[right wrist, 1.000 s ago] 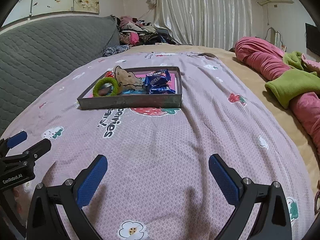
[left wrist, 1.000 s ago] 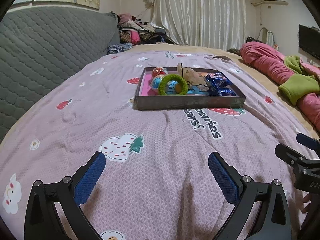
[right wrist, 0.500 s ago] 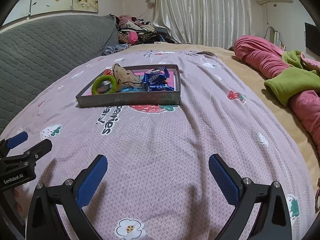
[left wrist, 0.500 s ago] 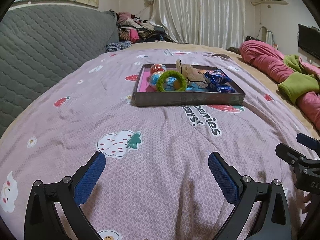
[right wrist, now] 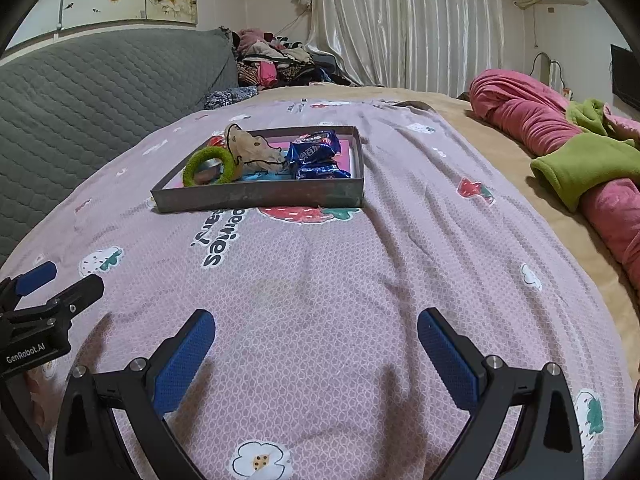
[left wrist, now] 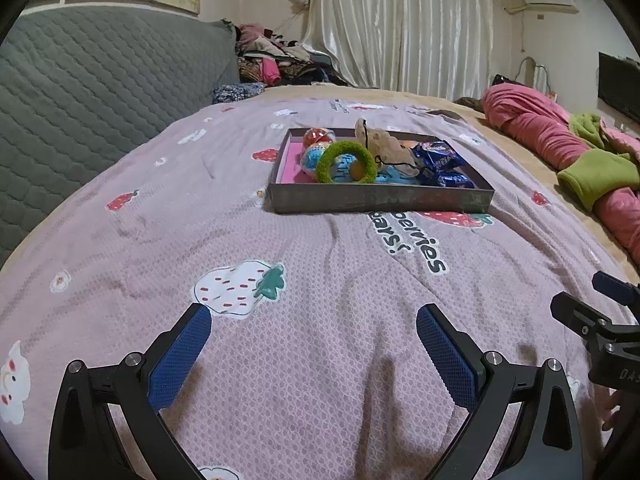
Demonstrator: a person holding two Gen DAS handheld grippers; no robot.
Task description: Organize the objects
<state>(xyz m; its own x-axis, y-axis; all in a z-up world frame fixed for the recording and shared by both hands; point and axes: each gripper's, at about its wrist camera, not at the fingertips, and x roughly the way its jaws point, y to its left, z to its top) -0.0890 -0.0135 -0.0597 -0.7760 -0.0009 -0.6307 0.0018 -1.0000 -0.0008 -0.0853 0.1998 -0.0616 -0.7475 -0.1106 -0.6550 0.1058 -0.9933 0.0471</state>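
Observation:
A shallow grey tray (left wrist: 376, 199) (right wrist: 260, 196) sits on the pink strawberry-print bedspread, ahead of both grippers. In it lie a green fuzzy ring (left wrist: 347, 161) (right wrist: 209, 166), a beige plush toy (left wrist: 386, 147) (right wrist: 254, 148), blue snack packets (left wrist: 438, 158) (right wrist: 314, 152) and colourful balls (left wrist: 318, 138). My left gripper (left wrist: 314, 320) is open and empty, low over the bedspread, well short of the tray. My right gripper (right wrist: 316, 324) is open and empty too, beside it on the right.
A grey quilted headboard (left wrist: 92, 76) stands at the left. A rolled pink and green blanket (right wrist: 560, 148) lies along the right edge of the bed. Piled clothes (right wrist: 276, 64) and curtains are at the far end.
Both grippers have dropped or tilted slightly, so the tray sits a little higher and farther in each view. Both stay open and empty.

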